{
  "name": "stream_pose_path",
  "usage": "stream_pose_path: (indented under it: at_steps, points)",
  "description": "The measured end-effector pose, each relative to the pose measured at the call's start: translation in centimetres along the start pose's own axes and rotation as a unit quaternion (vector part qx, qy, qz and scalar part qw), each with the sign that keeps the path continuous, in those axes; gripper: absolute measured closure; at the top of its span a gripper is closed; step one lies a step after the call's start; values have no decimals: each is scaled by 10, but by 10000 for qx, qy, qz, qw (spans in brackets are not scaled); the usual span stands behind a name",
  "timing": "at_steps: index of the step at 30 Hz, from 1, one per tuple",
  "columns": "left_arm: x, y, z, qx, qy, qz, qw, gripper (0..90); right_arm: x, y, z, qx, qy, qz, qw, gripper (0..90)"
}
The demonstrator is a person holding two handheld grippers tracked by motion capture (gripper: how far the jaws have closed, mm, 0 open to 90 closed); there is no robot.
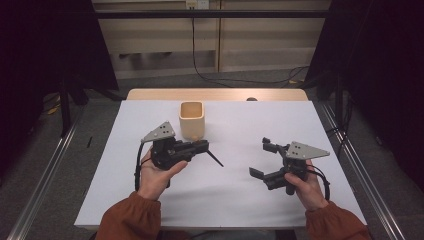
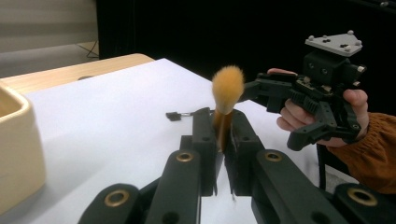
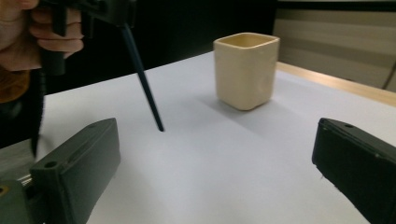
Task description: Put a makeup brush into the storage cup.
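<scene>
Orange-bristled brush (image 2: pixel 227 88) sits pinched in the left gripper (image 2: pixel 219 128) near the cup (image 1: pixel 191 119); the right gripper (image 1: pixel 264 157) is spread, holding nothing.

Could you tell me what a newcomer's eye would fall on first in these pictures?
Probably the brush clamped in the left gripper: its orange tuft stands up above the shut jaws, and its dark thin handle slants down toward the white table. Next comes the cream cup, upright at the table's far middle, just beyond that gripper. The right gripper waits at the right with its jaws wide open and nothing between them.
</scene>
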State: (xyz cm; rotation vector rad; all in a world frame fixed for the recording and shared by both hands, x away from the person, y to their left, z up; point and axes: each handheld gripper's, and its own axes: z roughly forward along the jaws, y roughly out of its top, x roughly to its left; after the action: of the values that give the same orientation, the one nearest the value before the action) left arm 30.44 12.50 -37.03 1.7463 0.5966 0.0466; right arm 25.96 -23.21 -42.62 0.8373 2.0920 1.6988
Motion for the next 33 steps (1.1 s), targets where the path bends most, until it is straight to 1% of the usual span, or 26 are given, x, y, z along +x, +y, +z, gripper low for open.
stream_pose_path:
  at_steps: [4,7,10,12,14,15,17,18,19,21,22,24,26,27,28,30,33]
  points:
    - [6,3,-8,7,114,11,9999,840,-1,-2,-5,-53,-148,27,9999,3]
    - [9,6,-13,-79,138,2,9999,840,-1,-5,-9,-33,-175,75,9998,4]
    - [13,9,-18,-79,211,6,9997,840,-1,-6,-12,-106,-262,84,9996,4]
    - [15,11,-21,-64,254,22,9997,840,-2,-7,-16,-164,-357,75,9992,4]
    - [17,13,-24,-66,296,32,9995,840,-3,-8,-19,-170,-429,64,9989,4]
    - [18,14,-25,-49,301,31,9995,840,-5,-9,-21,-179,-519,48,9985,4]
    - [20,17,-27,-38,345,45,9994,840,-7,-11,-24,-157,-608,53,9980,5]
    - [21,17,-28,-13,358,67,9993,840,-8,-12,-27,-162,-687,60,9975,5]
    - [23,18,-29,-13,358,32,9994,840,-8,-13,-29,-167,-677,82,9975,5]
    - [26,19,-29,-62,296,-34,9995,840,-8,-15,-33,-121,-779,103,9968,0]
    - [26,19,-30,-58,303,-28,9995,840,-8,-15,-35,-101,-861,114,9962,0]
    - [27,22,-31,-3,319,-1,9995,840,-8,-17,-40,-119,-939,100,9955,0]
    - [24,26,-34,30,368,107,9993,840,-9,-19,-45,-157,-1017,71,9947,0]
    - [24,29,-35,24,373,113,9992,840,-9,-20,-47,-171,-1057,97,9942,0]
    - [24,31,-36,50,383,124,9992,840,-8,-21,-49,-170,-1061,108,9941,0]
    - [25,35,-38,122,477,162,9987,840,-7,-23,-52,-188,-1092,102,9938,0]
    - [29,40,-40,124,536,143,9984,840,-5,-26,-58,-214,-1158,95,9930,0]
